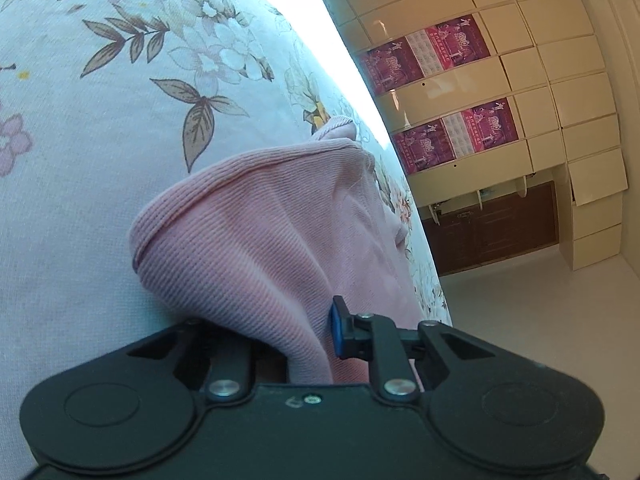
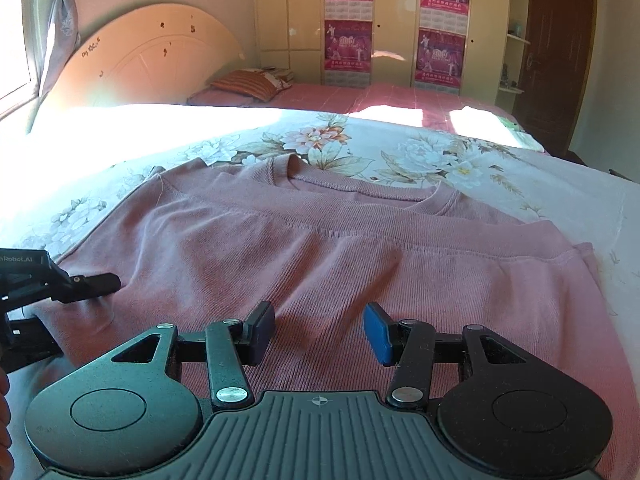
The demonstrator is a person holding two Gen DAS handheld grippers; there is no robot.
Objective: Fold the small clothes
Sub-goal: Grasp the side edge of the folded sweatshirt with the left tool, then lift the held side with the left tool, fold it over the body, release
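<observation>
A pink ribbed top point(image 2: 340, 248) lies on the floral bedsheet point(image 2: 460, 160), neckline at the far side, its lower part folded up over the body. My right gripper point(image 2: 320, 332) is open and empty, hovering just above the near folded edge. My left gripper point(image 1: 312, 332) is shut on a bunched fold of the pink top point(image 1: 248, 232), which fills the space between its fingers; its left finger is hidden by cloth. The left gripper also shows in the right wrist view point(image 2: 96, 284) at the garment's left edge.
The floral sheet point(image 1: 100, 120) covers the near bed. A pink bed with striped pillows point(image 2: 256, 84) and a curved headboard point(image 2: 152, 52) lies beyond. Cream wardrobes with magenta posters point(image 2: 348, 20) line the back wall. A brown door point(image 2: 560, 60) stands at the right.
</observation>
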